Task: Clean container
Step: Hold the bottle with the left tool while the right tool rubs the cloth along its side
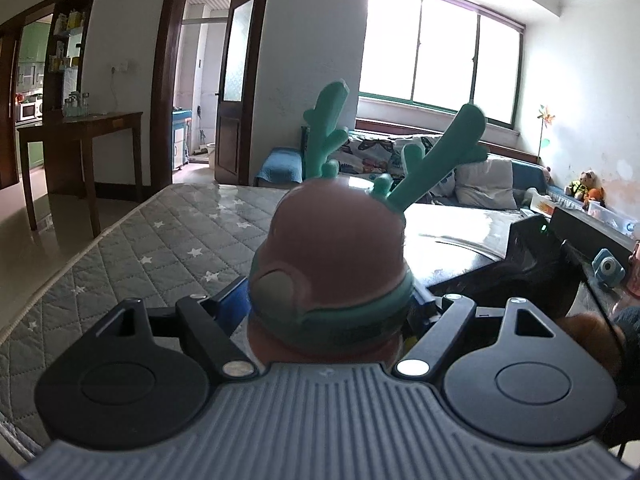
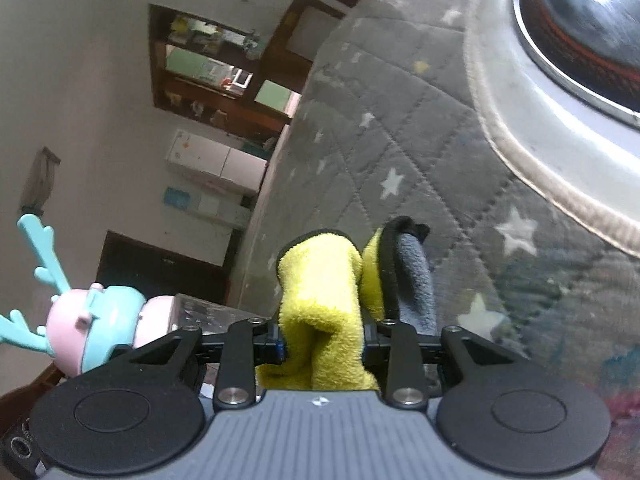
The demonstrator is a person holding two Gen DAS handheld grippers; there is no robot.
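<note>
From the left wrist, a grey quilted mattress (image 1: pixel 168 236) with white stars runs back toward a wooden table (image 1: pixel 80 132) and an open doorway (image 1: pixel 208 80), with bare floor along its left edge. The left gripper (image 1: pixel 328 300) is clamped on a pink bottle (image 1: pixel 332 248) with green antlers. From the right wrist, the same mattress fills the view, a metal basin (image 2: pixel 520 128) sitting at its far right. The right gripper (image 2: pixel 324 344) pinches a yellow cloth (image 2: pixel 320 292); the bottle shows far left.
</note>
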